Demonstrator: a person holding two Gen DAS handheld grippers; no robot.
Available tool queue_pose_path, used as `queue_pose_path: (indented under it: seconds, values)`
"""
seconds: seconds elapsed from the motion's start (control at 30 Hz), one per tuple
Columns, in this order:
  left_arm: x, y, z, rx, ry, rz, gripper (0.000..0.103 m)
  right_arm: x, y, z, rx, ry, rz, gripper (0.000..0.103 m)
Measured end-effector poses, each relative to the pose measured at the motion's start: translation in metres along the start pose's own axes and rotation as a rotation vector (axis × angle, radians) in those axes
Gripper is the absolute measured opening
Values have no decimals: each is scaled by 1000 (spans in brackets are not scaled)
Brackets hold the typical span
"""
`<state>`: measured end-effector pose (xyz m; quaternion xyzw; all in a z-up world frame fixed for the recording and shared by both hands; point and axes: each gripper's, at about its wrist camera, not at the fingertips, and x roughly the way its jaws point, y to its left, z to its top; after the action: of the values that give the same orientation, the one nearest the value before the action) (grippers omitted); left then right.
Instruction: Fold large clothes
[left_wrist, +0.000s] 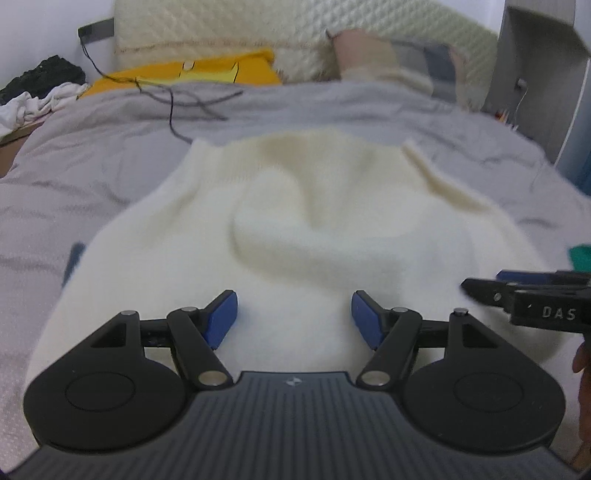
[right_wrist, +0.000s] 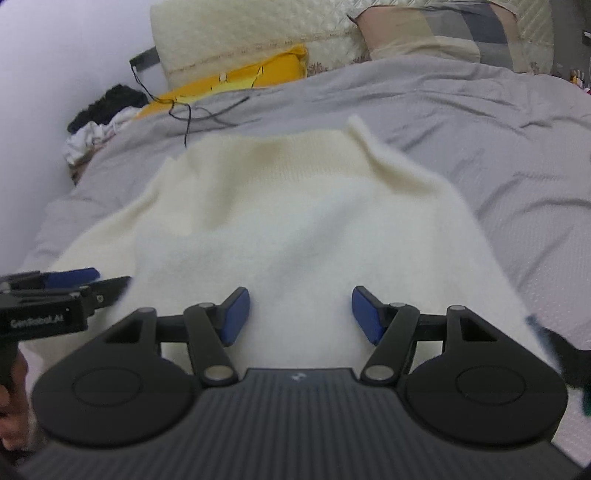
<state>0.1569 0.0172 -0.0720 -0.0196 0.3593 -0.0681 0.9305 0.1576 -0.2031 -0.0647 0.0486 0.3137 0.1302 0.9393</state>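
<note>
We have the cream sweater (left_wrist: 295, 236) spread on the bed (left_wrist: 92, 162), lying on the grey sheet just ahead of both tools; its ribbed band (right_wrist: 295, 155) sits at the far end, toward the pillows; one far corner (right_wrist: 384, 151) is turned up and over.

Progress, as we judge it: early to middle; the body looks partly gathered into a broad rectangle, with a soft hump (left_wrist: 332, 221) across its middle, but no neat compact stack yet; smoothing and at least one more fold remain.

Left gripper (left_wrist: 294, 317): jaws stand wide, nothing between the blue pads, only knit beneath them; right gripper (right_wrist: 300, 314): likewise wide and empty, hovering over the near part of the sweater; each tool shows at the edge of the other's view, so we hold them side by side.

Material: fluffy, thick knit, matte, limp, edges rounded rather than crisp; the sheet is thin, creased, finely dotted; a black cable (left_wrist: 173, 99) loops beyond the sweater, apart from it; a yellow cushion (right_wrist: 243, 79) lies at the headboard.
</note>
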Motion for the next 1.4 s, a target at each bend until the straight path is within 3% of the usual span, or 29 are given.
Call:
queue_pose_path:
  seconds: [0.3,0.53,0.73,0.93,1.0,1.07,1.2,1.4]
  values:
    - [21,9,-7,-63,37,-6,75,20,4,-12,-21,-6,-34,66]
    - [-23,16,-2,-157,9,-45,74,-8,-5,-7,74,-5,6,66]
    - [-75,40,-6,-377,-6,-200,74,-50,-19,-16,269,-15,82,67]
    - [-71,67,-47,-642,127,-300,74,-66,-39,-40,535,44,234,71]
    - [-61,78,-55,-745,170,-319,75,-60,-47,-49,639,77,264,87]
    - [-54,87,-62,-832,206,-338,76,-52,-54,-56,725,111,265,87]
    - [-44,95,-72,-898,255,-304,82,-31,-63,-68,820,183,241,87]
    - [-23,121,-85,-1060,277,-331,82,-23,-77,-73,928,140,274,88]
